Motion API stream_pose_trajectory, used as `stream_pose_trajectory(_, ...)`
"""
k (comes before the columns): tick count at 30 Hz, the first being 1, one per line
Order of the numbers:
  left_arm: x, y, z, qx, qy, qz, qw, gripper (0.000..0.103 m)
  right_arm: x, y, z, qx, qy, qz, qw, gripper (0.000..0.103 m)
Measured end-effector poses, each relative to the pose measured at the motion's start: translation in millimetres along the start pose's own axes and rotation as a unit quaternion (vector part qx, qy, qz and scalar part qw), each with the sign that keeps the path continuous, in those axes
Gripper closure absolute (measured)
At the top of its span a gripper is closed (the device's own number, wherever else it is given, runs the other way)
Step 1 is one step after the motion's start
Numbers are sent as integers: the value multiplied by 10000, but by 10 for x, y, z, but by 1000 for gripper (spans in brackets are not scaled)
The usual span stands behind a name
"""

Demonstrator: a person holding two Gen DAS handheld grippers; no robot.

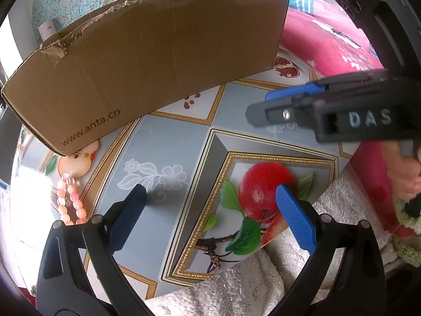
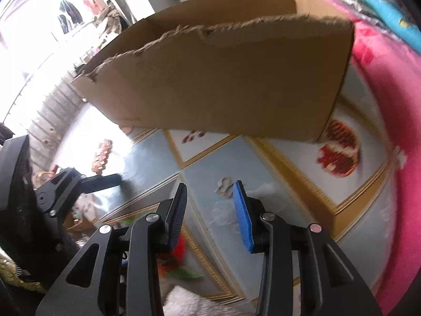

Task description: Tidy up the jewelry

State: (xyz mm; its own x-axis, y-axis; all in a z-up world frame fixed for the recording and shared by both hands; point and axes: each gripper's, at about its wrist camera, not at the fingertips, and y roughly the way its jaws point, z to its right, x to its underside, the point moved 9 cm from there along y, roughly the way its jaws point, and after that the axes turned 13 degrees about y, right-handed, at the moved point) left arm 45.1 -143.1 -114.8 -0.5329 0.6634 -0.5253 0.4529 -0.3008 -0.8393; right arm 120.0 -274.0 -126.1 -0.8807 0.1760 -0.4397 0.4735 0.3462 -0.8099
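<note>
Torn-rimmed corrugated cardboard box (image 1: 147, 60) on glossy fruit-print counter (image 1: 171, 142); peach bead bracelet (image 1: 69, 202) at its left edge; left gripper (image 1: 213, 200) wide, right gripper (image 2: 209, 192) narrow, both empty.

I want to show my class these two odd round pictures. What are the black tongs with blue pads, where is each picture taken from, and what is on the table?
A person holds a tool in each hand; no robot is involved. Each picture comes from a camera on one tool, looking along its fingers. The left hand-held gripper is open and holds nothing. The right hand-held gripper is open too, also holding nothing. On the fruit-patterned tablecloth stand a torn cardboard box and, beside it, a pink bead bracelet. A white fluffy cloth lies at the near edge.
</note>
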Motion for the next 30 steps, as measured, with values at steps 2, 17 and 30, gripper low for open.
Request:
stream_pose_trajectory(2,0,0,0,1,-4,-1,10000,8,-15,19,7,173,-64,52,9998,67)
stream_pose_trajectory(17,2,0,0,-2,-4,-2,10000,8,54,177,-341,960,-858,371,9910,84)
stream_pose_trajectory(30,2,-5,4,2,6,7,10000,8,56,98,-279,737,-742,296,9941,97)
